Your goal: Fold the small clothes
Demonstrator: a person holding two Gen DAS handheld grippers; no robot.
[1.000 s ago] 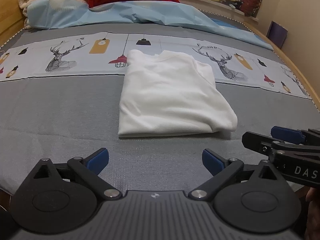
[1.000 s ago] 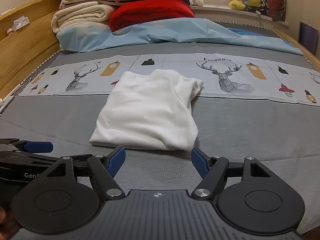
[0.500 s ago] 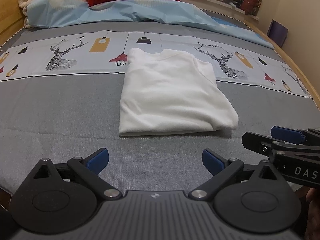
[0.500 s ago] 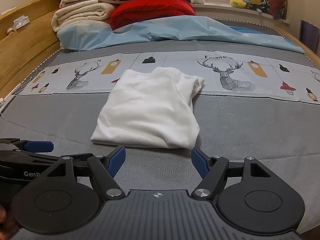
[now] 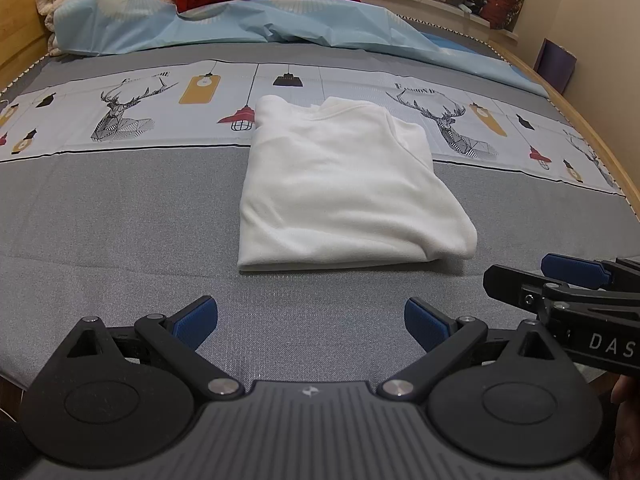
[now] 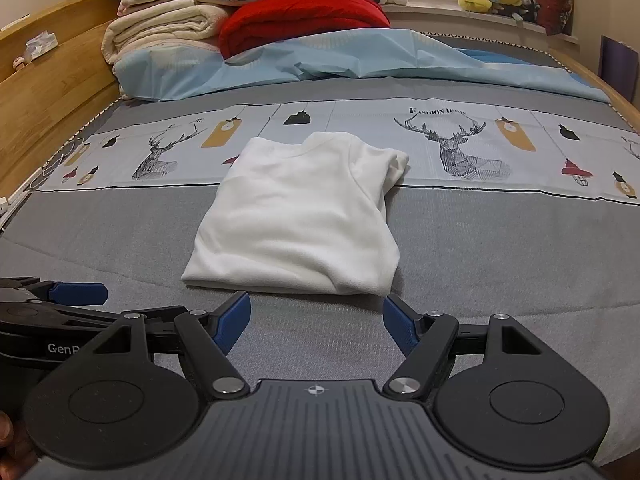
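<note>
The left gripper (image 5: 311, 320) is held low and level over the grey bedspread (image 5: 100, 216), fingers pointing toward twelve o'clock, jaws spread wide with nothing between them. The right gripper (image 6: 316, 316) sits beside it in the same flat, forward-facing pose, its blue pads (image 6: 234, 316) likewise parted and empty. Each tool shows in the other's view, the right one at three o'clock, the left at nine. The folded white shirt (image 5: 344, 192) lies flat at twelve o'clock, just ahead of both sets of fingertips and not touching them, its far edge overlapping the printed deer band (image 5: 120, 116).
</note>
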